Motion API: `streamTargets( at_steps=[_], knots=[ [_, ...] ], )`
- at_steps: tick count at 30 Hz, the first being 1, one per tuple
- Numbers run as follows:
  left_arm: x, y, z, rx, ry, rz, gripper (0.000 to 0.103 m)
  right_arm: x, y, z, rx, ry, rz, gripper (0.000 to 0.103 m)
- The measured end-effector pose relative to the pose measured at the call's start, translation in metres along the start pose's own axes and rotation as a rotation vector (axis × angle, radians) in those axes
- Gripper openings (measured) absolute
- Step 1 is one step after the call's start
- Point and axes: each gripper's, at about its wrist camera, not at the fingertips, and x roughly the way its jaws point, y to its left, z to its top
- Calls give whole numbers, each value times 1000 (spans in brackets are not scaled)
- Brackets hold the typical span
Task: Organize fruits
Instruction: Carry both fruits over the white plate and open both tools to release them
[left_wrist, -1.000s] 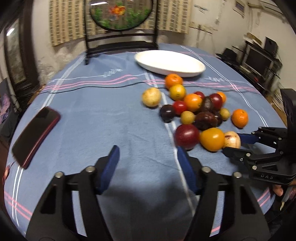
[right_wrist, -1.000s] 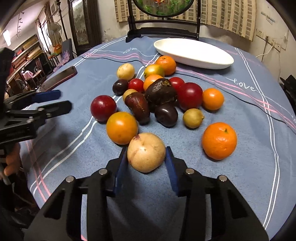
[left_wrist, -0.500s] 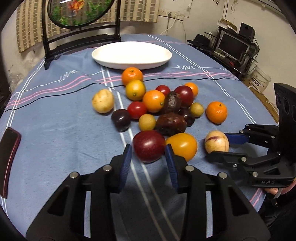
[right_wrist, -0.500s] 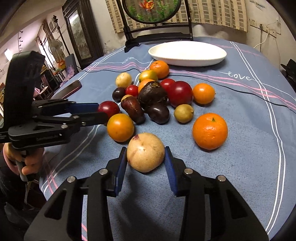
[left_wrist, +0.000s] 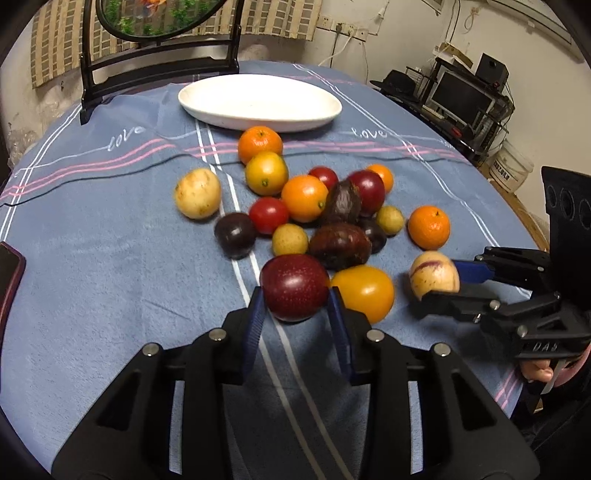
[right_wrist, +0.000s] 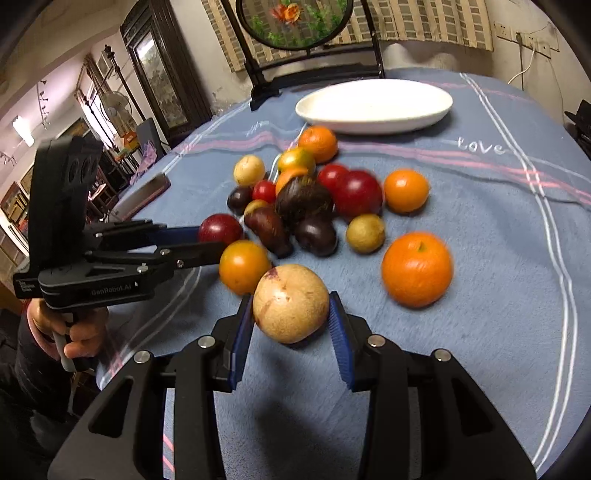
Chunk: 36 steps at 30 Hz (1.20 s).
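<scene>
Several fruits lie in a loose pile on the blue tablecloth (left_wrist: 110, 258), in front of an empty white oval plate (left_wrist: 258, 99). My left gripper (left_wrist: 295, 295) is closing on a dark red round fruit (left_wrist: 295, 286) at the near edge of the pile, and both blue pads touch its sides. The right wrist view shows this left gripper (right_wrist: 212, 240) side-on with the same red fruit (right_wrist: 221, 229). My right gripper (right_wrist: 291, 306) is shut on a pale yellow fruit with purple streaks (right_wrist: 290, 302), beside a large orange (right_wrist: 417, 273).
A yellow-orange tomato (left_wrist: 364, 291) sits right between the two held fruits. A dark phone (right_wrist: 147, 190) lies at the left table edge. A black chair (left_wrist: 159, 62) stands behind the plate. Shelves with a monitor (left_wrist: 465, 99) stand to the right.
My left gripper moved forward to the dark red fruit and closed from wide open around it. My right gripper kept hold of the pale fruit.
</scene>
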Motion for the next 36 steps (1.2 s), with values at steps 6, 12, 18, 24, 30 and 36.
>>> streamTargets(
  at_steps=[6, 12, 18, 24, 30, 36],
  knots=[
    [-20, 5, 58, 17, -99, -24, 35, -10, -18, 59, 7, -112, -34, 40],
    [19, 35, 159, -46, -110, -43, 35, 37, -58, 141, 56, -108, -91, 40],
    [96, 59, 212, -87, -5, 21, 35, 94, -90, 191, 99, 1, -140, 40],
    [136, 70, 217, -86, 75, 98, 45, 128, -96, 204, 57, 109, -173, 41],
    [89, 63, 205, -91, -14, 127, 81, 95, -83, 190, 52, 54, -175, 68],
    [9, 35, 140, -65, -117, 172, 90, 17, -52, 139, -52, -54, -156, 71]
  ],
)
